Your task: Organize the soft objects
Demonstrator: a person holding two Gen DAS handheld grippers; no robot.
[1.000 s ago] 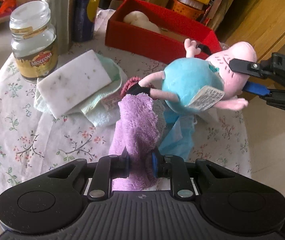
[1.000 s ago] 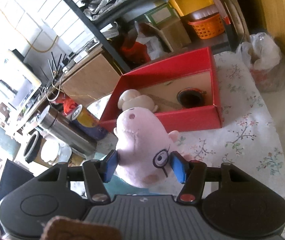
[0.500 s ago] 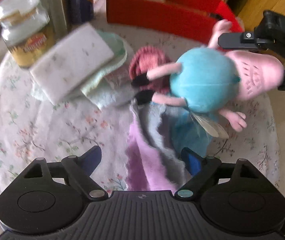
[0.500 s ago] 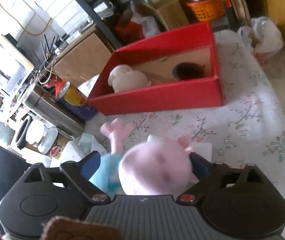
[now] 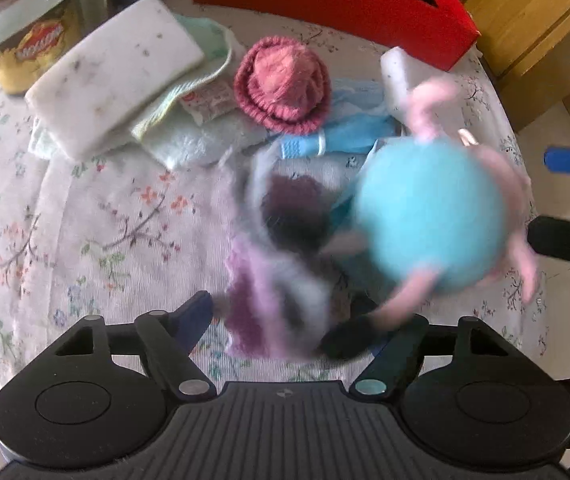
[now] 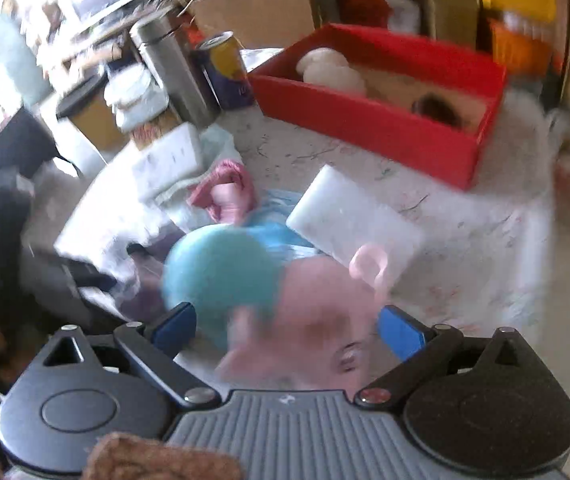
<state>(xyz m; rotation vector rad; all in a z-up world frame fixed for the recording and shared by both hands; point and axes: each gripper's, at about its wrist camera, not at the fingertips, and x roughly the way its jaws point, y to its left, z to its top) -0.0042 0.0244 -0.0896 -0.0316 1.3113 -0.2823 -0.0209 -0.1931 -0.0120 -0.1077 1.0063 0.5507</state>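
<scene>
Both grippers spread, nothing grasped. Left gripper [image 5: 297,328]: jaws just narrowed slightly, purple towel [image 5: 273,304] loose between. Right gripper [image 6: 285,328]: pig plush [image 6: 253,292] lay released on table, long axis slanting across fingers; right nearer.

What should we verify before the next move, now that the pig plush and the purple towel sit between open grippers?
1. Left gripper released: ok, jaws wide after just opening, purple towel loose between them.
2. Right gripper released: ok, its jaws have also just opened, pads off the pig plush.
3. Plush settled on the table: cannot tell, it is blurred.
4. Room in the red box: ok, bare floor shows between a white item and a dark one.
5. Path to the box: not ok, a white foam block lies between plush and box.
</scene>
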